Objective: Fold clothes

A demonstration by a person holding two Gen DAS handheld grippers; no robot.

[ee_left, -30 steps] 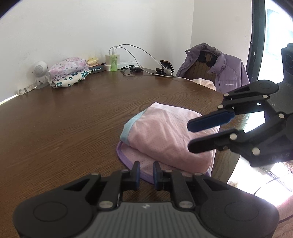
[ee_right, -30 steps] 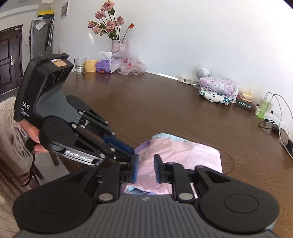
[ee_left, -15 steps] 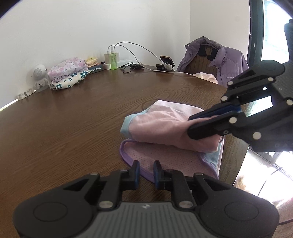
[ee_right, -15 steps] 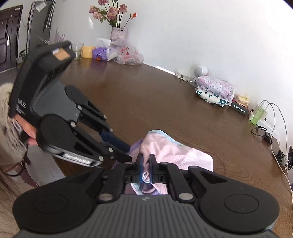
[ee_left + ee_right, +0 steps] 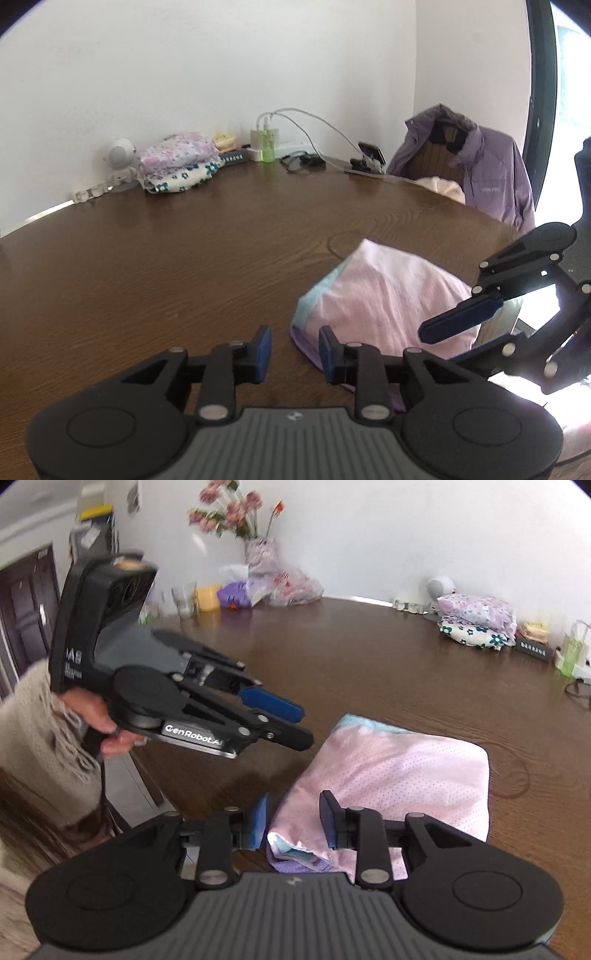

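A folded pink garment (image 5: 384, 295) with light blue and purple trim lies on the brown wooden table (image 5: 184, 266) near its front edge. My left gripper (image 5: 294, 350) is open at the garment's left corner, low over the table. My right gripper (image 5: 293, 821) is open too, and the near corner of the garment (image 5: 399, 775) lies between its fingers without being pinched. The right wrist view shows the left gripper (image 5: 301, 725) held by a hand, hovering left of the cloth. In the left wrist view the right gripper (image 5: 461, 339) hangs at the garment's right side.
A stack of folded floral clothes (image 5: 181, 166) sits by the far wall beside a small white figure (image 5: 120, 162), a green bottle (image 5: 267, 146), cables and a phone (image 5: 371, 153). A chair with a purple jacket (image 5: 480, 177) stands at the right. A flower vase (image 5: 258, 554), bags and cups stand far left.
My right gripper, shut on the garment's corner half a second ago, has opened and let it go. My left gripper has opened wider and shifted left; the garment lies flatter.
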